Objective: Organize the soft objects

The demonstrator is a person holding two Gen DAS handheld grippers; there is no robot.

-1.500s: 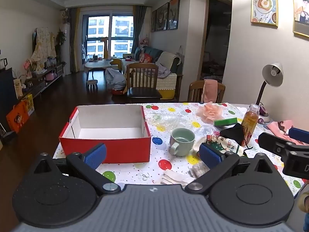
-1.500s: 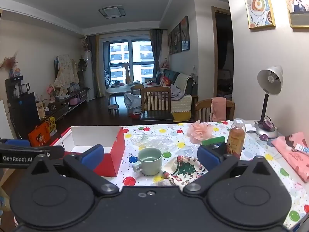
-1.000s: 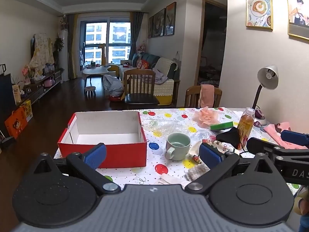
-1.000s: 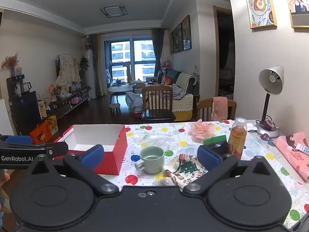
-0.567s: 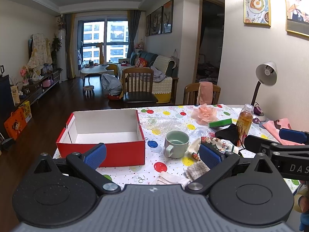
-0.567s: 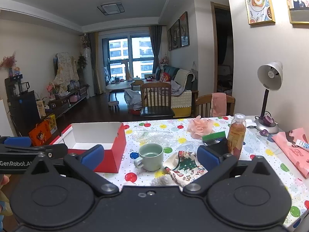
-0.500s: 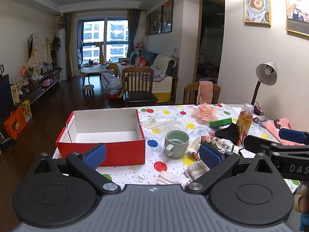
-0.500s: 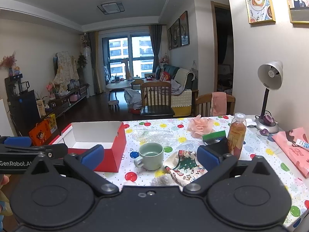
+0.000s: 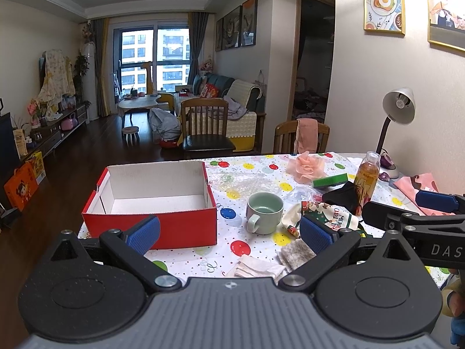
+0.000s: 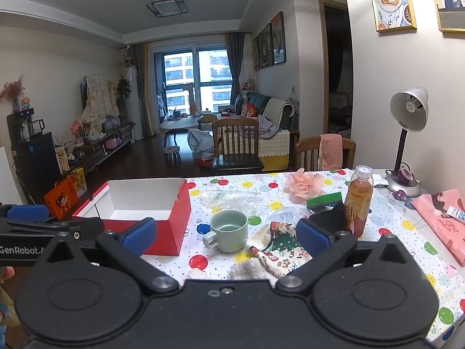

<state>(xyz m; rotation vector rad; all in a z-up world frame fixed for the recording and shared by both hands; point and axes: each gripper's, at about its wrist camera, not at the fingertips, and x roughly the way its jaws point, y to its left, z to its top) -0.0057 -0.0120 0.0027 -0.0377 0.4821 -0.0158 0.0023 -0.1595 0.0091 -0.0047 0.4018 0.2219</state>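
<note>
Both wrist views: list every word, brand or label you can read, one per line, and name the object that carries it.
"MERRY CHRI", cut off: Christmas-print cloth.
"DAS", cut off by the frame edge: right gripper.
"GenRobot.A", cut off: left gripper.
Too small to read: bottle label, orange bag, wall pictures.

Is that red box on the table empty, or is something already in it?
Empty, as far as it shows. The red box has no lid, and its white floor and walls look bare in both views; the near inside corner is hidden.

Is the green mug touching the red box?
Apart. The left wrist view shows bare tablecloth between the green mug and the red box.
</note>
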